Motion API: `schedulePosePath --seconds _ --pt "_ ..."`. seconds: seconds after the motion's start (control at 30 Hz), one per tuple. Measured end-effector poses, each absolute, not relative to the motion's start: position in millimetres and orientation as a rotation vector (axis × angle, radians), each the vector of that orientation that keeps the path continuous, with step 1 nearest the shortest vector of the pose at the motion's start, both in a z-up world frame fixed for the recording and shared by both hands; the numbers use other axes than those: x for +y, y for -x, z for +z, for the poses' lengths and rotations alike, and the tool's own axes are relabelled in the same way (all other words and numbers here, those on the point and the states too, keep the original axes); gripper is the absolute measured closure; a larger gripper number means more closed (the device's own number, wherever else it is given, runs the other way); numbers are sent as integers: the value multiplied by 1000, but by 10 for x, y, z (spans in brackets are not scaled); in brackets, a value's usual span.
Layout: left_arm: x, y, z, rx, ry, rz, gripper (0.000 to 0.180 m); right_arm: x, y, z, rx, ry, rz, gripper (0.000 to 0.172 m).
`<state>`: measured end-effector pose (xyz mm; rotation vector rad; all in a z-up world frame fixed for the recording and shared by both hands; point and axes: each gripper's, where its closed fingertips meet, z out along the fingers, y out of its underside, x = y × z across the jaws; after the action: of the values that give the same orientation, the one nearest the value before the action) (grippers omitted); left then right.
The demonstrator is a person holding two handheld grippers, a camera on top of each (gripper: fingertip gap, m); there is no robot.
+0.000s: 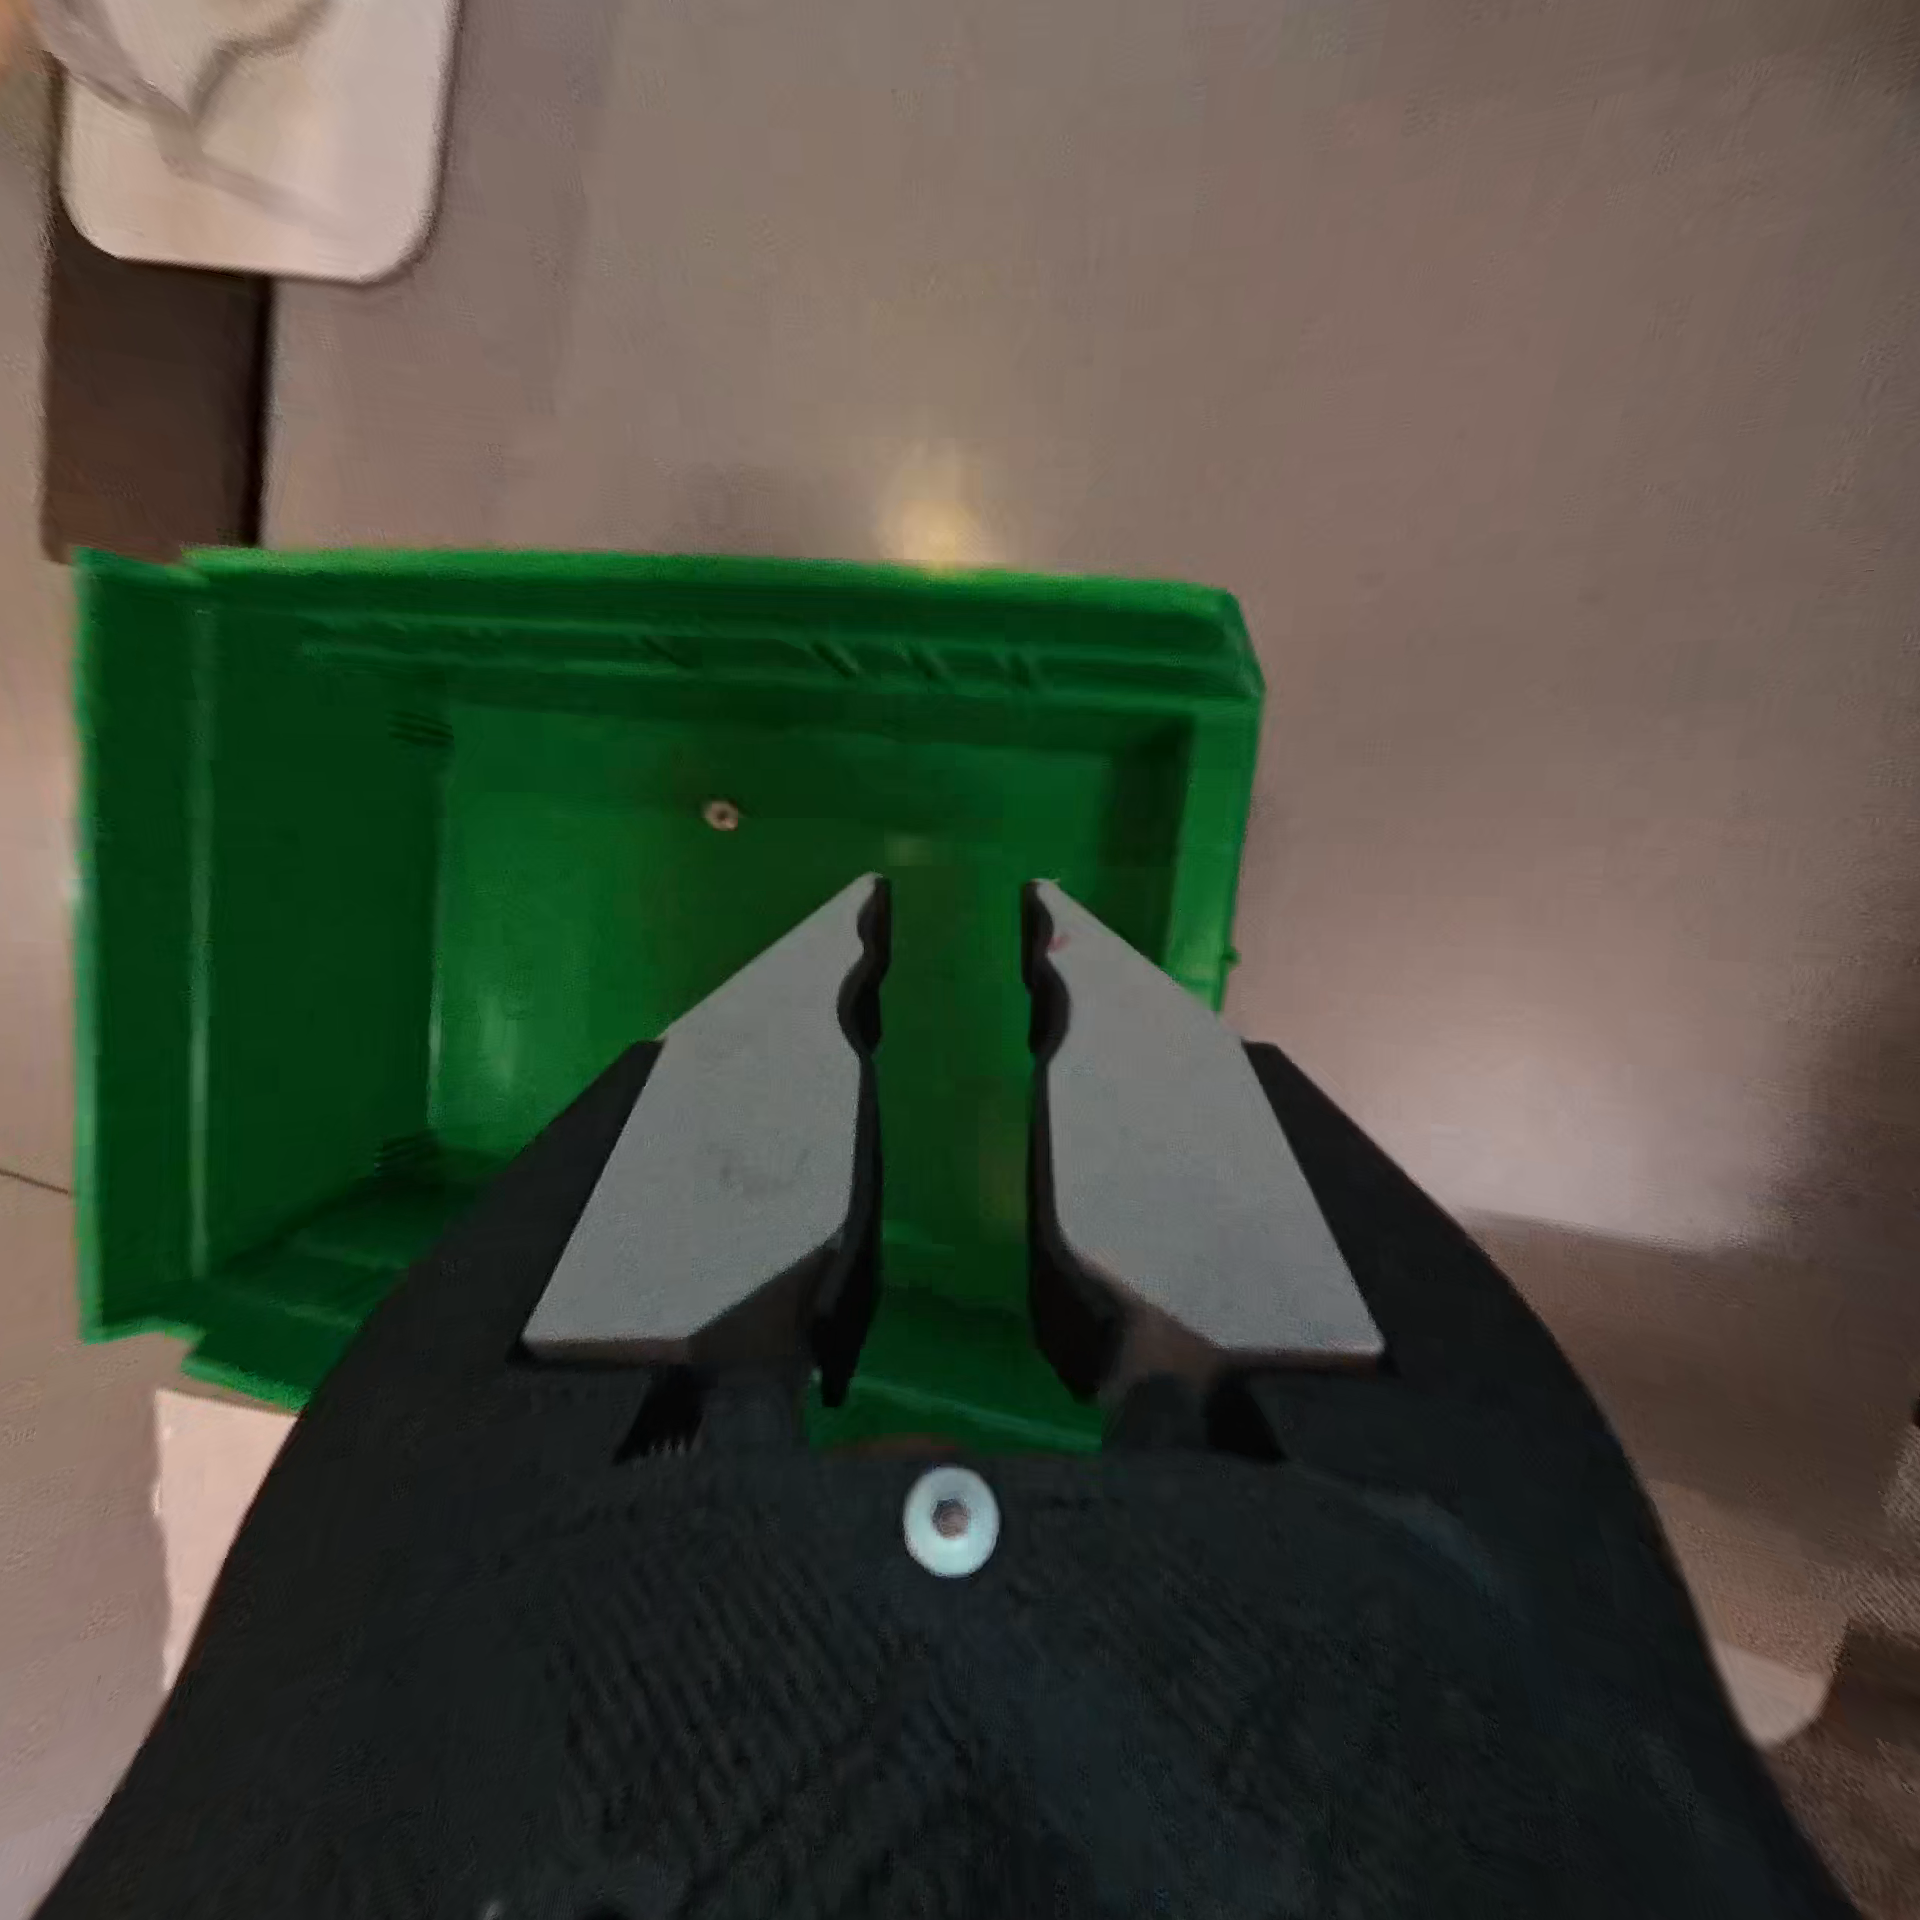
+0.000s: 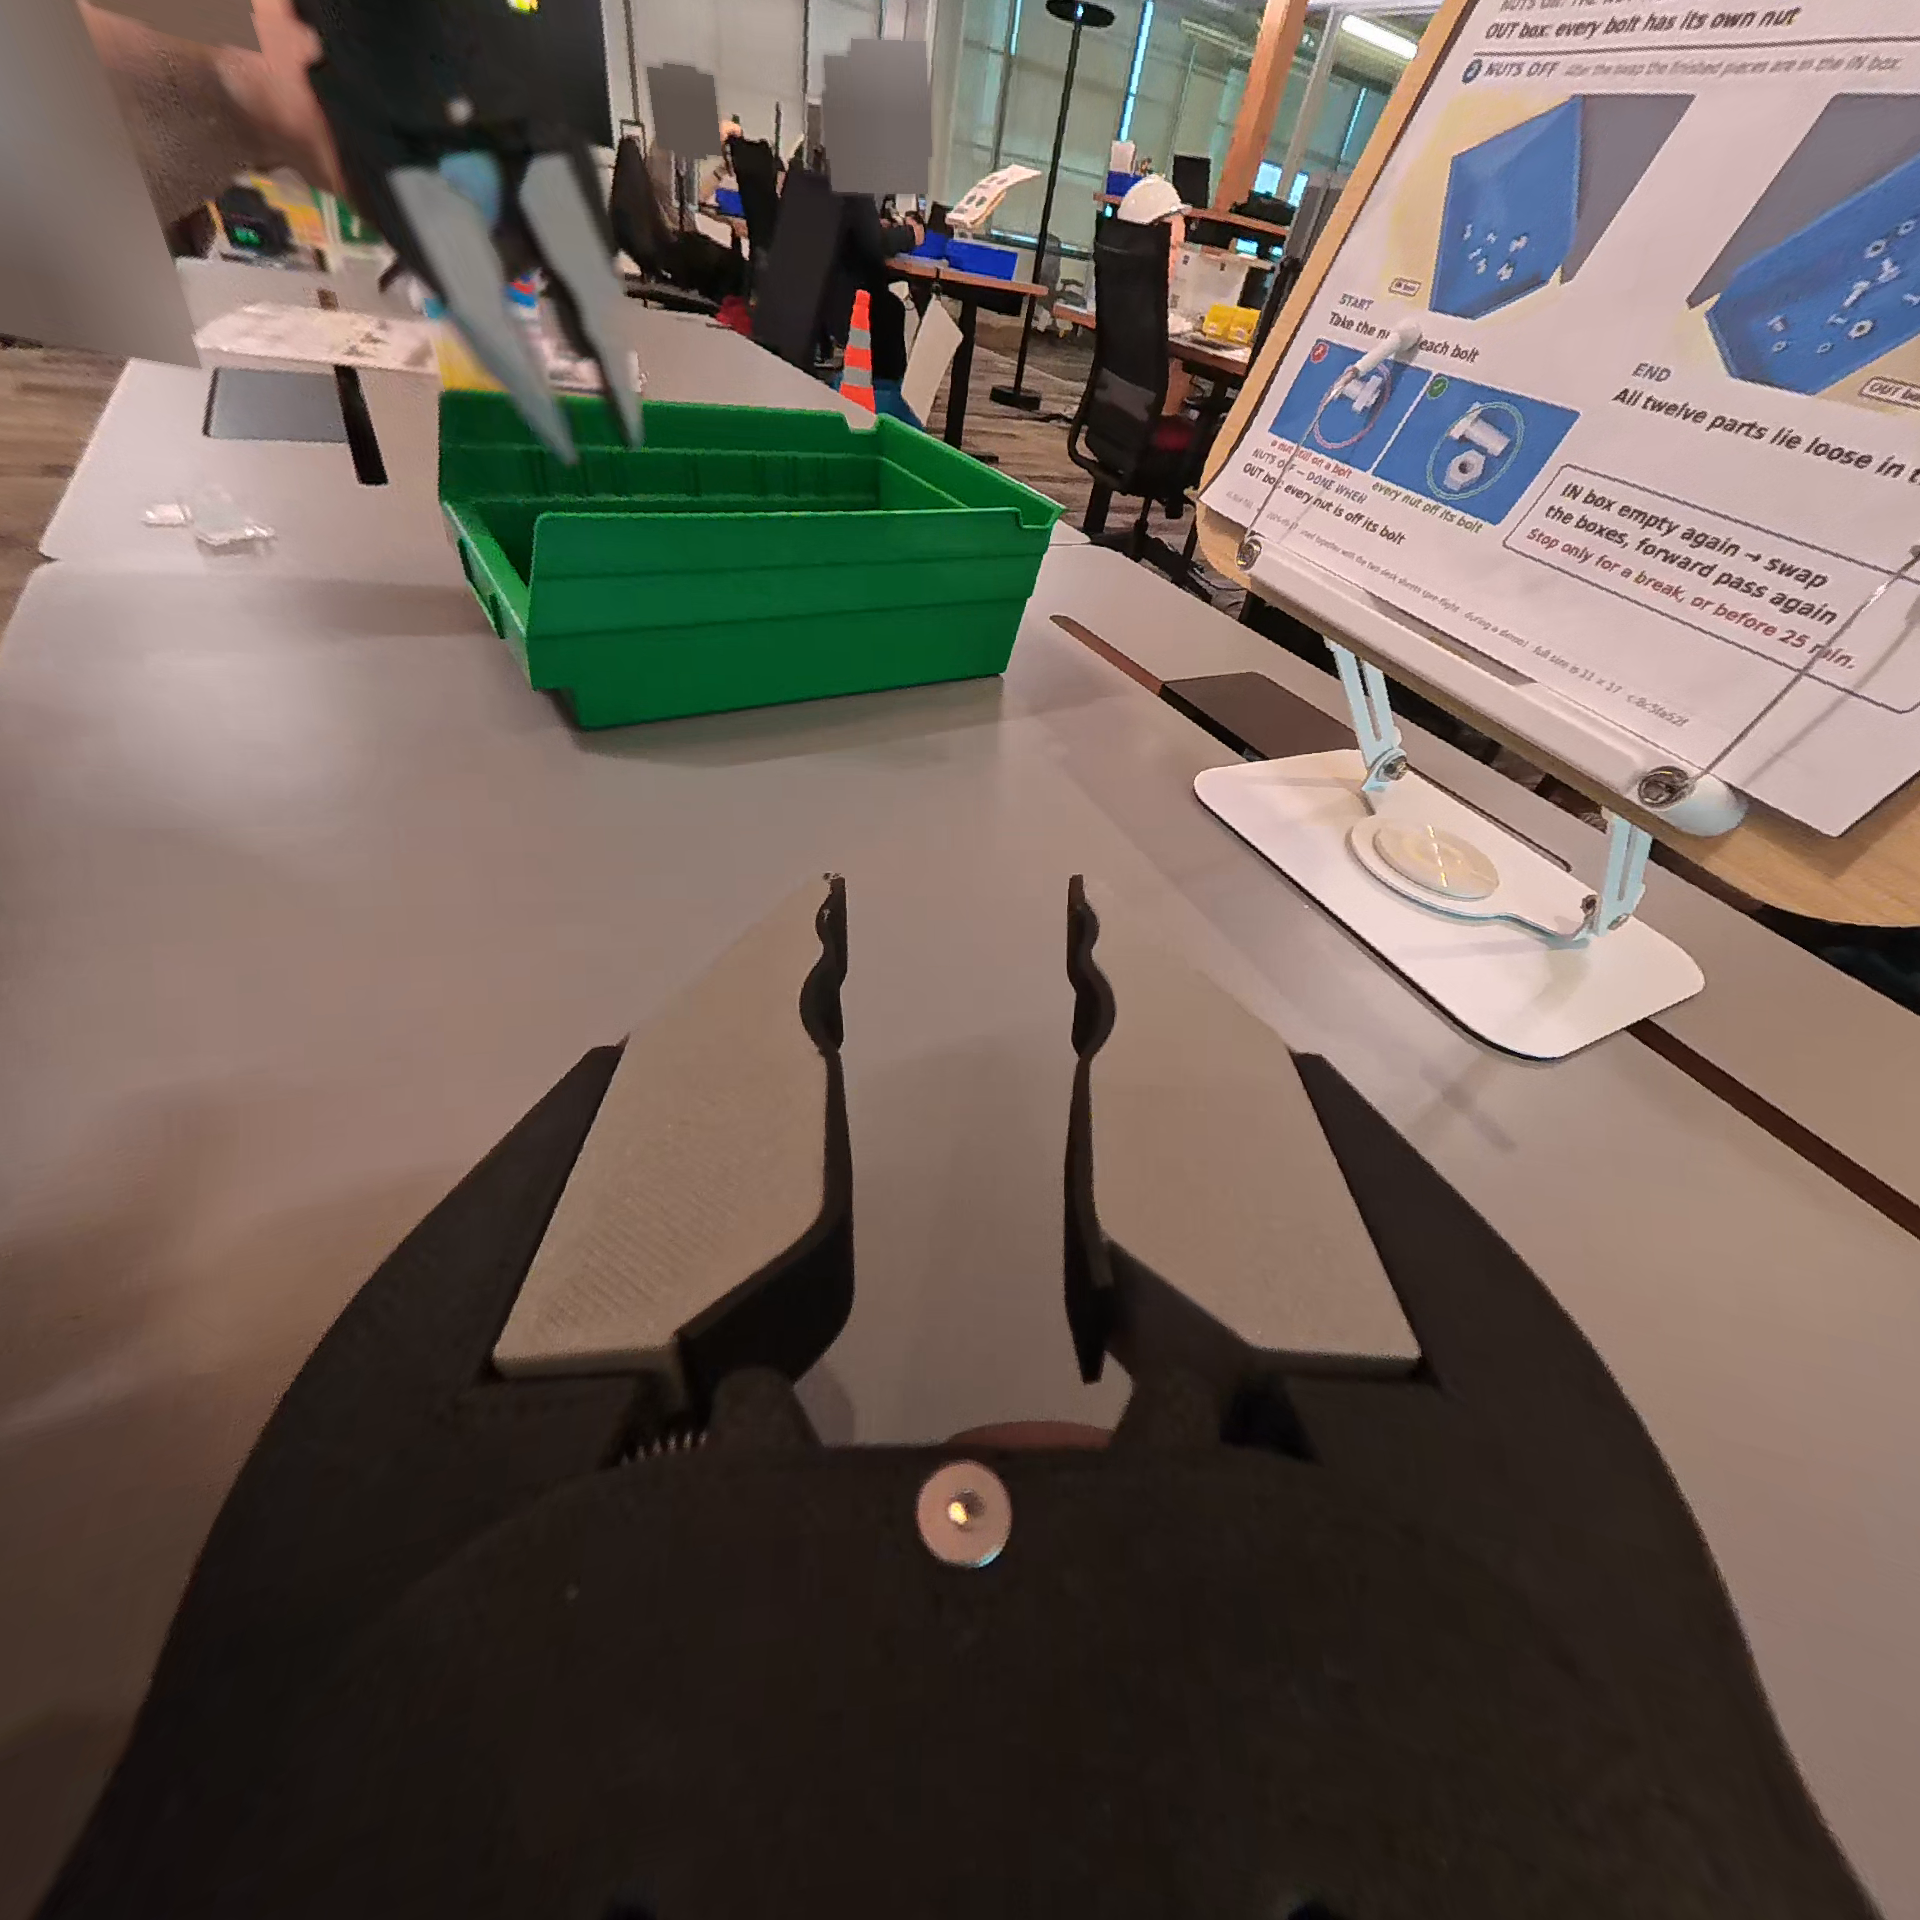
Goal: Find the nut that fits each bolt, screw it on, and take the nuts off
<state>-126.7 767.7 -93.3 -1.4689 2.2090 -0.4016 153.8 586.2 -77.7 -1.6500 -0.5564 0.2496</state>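
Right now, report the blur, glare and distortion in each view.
Left wrist view: motion-smeared green bin, soft walls, a warm glare spot on the table past its rim. Right wrist view: sharp table and instruction board, wide-angle bowing, only the left gripper above the bin blurred.

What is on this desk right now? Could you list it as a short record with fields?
Surface: grey table
Container: green bin, open top
Inside the bin: one small metal piece, too blurred to identify
Left hand-held gripper: above the bin, jaws apart, nothing between them
Right hand-held gripper: over bare table, open, holds nothing
Nearby: instruction sheet on white stand
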Motion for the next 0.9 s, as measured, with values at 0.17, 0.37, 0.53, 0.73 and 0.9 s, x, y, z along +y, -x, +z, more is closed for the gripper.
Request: schedulePosePath --seconds 0.17,0.37,0.53,0.73,0.9 --pt "8279 759 -1309 2301 1629 -307 139 5867 -1502 -830 -572 1670 241 132" --pt "8506 686 -1987 2412 1736 -257 157 5827 -1503 -756 -580 1643 222 133" --pt "8525 643 -2008 2383 1681 -277 180 5797 -1532 -684 -567 1621 235 133" --pt "8587 678 -1894 2363 1685 -289 180 5771 -1539 -640 -558 1604 245 134" --pt "8685 647 -1558 2209 1765 -407 171 5780 -1529 -692 -567 1621 245 133"
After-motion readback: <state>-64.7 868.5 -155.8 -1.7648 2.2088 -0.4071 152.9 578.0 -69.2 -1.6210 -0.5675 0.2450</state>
